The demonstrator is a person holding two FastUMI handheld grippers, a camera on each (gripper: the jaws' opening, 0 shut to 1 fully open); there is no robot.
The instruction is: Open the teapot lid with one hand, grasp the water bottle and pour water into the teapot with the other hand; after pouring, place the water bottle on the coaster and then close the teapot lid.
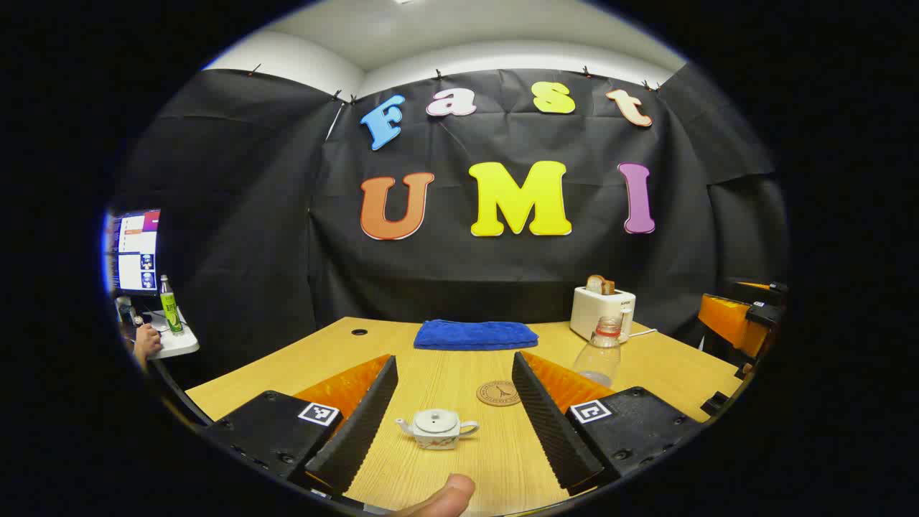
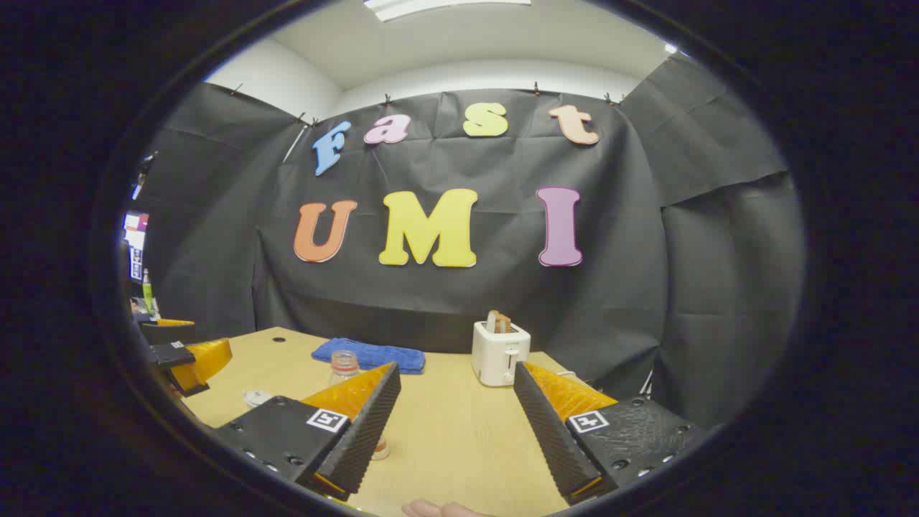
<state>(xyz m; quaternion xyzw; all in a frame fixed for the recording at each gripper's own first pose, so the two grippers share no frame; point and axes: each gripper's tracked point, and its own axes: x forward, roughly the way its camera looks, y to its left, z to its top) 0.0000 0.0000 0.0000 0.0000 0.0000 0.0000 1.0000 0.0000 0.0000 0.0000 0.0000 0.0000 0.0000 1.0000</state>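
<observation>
Both grippers spread and empty, I'm lining my left gripper (image 1: 454,409) over the teapot (image 1: 438,429) between its fingers, aiming for the lid (image 1: 437,419) knob, bottle (image 1: 600,354) waiting beyond.

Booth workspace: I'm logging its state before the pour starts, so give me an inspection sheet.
Surface: wooden table, a round hole near its far left corner.
Job's things: teapot upright, lid on; clear water bottle upright; round coaster bare between them.
Clutter: folded blue towel; white toaster with toast in its slot.
Grippers: left gripper open, teapot between its fingers, untouched; right gripper open, holding nothing.
Cables: white cord beside the toaster.
Surroundings: black cloth wall; side desk with monitor, green bottle, a person's hand.
</observation>
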